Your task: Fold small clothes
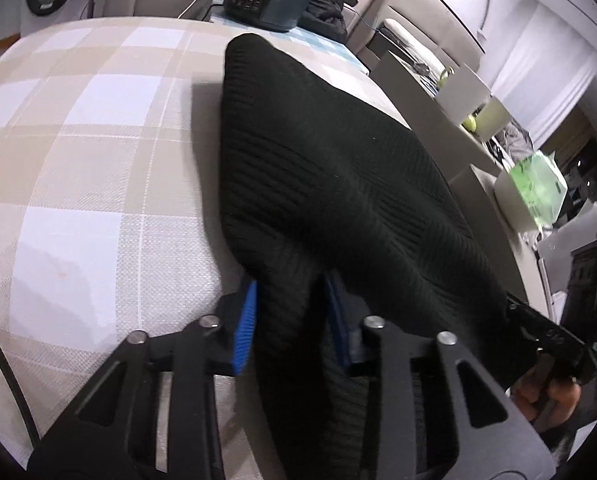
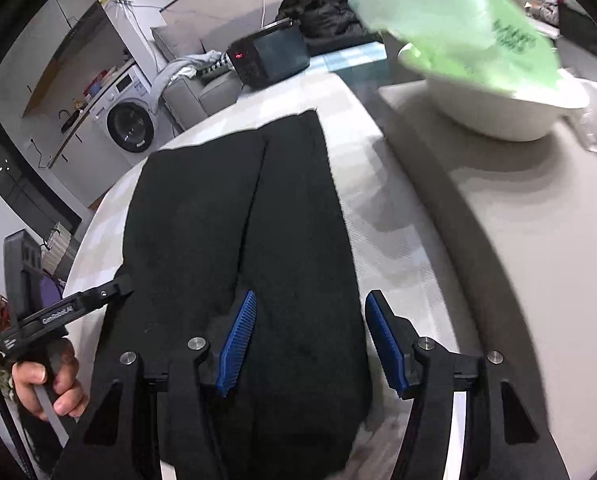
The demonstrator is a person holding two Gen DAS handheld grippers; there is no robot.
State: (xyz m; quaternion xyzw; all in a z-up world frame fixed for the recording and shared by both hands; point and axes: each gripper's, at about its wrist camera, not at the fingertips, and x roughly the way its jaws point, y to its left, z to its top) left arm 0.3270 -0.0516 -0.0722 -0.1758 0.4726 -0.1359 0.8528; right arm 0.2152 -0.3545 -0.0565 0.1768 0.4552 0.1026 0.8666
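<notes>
Blue ribbed pads of the left claw [image 1: 290,320] are pinching a raised fold of the black knit garment [image 1: 330,168], jaws narrowed tight on the cloth. That garment is lying long and dark on the beige-and-white checked worktop [image 1: 90,128], its ribbed weave showing fine ridges, one fold line running down its length. Over on the other side, the right claw [image 2: 310,336] is standing about half open, straddling the garment's edge, pads not pressing it.
</notes>
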